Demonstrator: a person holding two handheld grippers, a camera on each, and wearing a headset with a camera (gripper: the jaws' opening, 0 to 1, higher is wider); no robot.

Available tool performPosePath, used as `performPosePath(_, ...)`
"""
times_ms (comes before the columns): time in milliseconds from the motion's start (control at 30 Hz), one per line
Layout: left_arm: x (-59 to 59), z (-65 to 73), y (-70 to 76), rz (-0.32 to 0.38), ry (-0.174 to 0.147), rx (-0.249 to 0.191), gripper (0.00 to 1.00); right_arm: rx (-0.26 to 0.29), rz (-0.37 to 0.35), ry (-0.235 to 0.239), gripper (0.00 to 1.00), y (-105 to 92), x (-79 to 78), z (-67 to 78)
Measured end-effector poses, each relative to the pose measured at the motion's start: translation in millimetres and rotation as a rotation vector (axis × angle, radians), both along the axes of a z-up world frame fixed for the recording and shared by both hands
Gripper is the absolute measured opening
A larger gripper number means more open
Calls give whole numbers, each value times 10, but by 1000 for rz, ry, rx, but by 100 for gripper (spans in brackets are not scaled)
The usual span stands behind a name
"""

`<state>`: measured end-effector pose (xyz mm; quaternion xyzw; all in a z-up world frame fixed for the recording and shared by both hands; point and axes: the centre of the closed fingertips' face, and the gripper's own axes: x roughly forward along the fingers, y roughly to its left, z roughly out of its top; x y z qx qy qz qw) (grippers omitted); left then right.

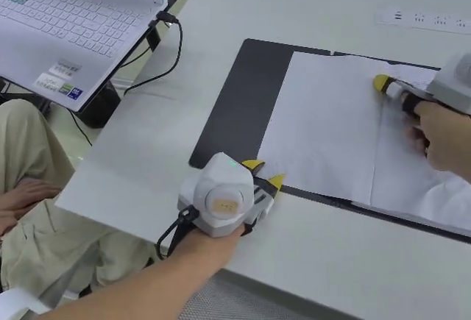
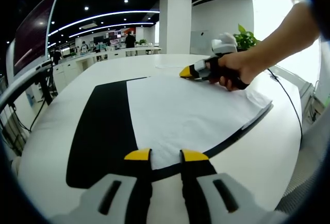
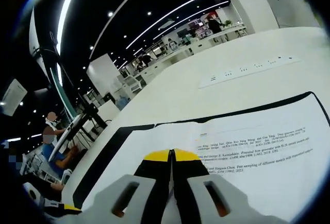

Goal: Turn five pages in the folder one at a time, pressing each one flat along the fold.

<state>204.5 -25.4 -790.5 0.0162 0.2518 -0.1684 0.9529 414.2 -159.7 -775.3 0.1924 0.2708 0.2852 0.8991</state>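
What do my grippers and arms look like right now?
The left hand-held gripper and right hand-held gripper have pale grey housings and black jaws with yellow tips. A black cable leaves the left one's rear. Forearms are bare.

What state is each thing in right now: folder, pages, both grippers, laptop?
Folder: open, lying flat.
Turned page: lying flat on the left side, blank face up.
Printed page: face up on the right side.
Left gripper: jaws open, at the turned page's near edge.
Right gripper: jaws shut, tips down on the paper by the fold.
Laptop: lid open.
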Motion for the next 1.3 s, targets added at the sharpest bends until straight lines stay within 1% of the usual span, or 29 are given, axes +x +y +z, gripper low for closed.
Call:
performPosePath(33,1,0,0,0,1,-1,20,11,6,11,0,10,-77,19)
performPosePath(167,3,-2,-1,0,-1,-2,20,15,9,12,0,20,-259,81)
performPosePath(233,4,-2,-1,1,0,-3,20,22,6,18,0,22,-325,105)
performPosePath(333,6,-4,-2,-1,2,-1,20,8,24,15,0,47,-427,140)
performPosePath(467,4,1,0,-5,3,1,20,17,33,19,0,54,-516,169)
performPosePath(600,-1,9,3,-6,3,1,19,31,26,28,0,44,-598,192)
performPosePath(833,-4,7,6,-5,2,2,19,19,60,29,0,69,-735,200)
performPosePath(867,-4,7,6,-5,2,2,19,13,64,28,0,60,-721,176)
performPosePath(1033,-2,-1,11,-6,2,2,19,17,67,33,0,40,-748,140)
performPosePath(1300,-9,1,16,-7,1,3,19,17,72,37,0,-11,-857,117)
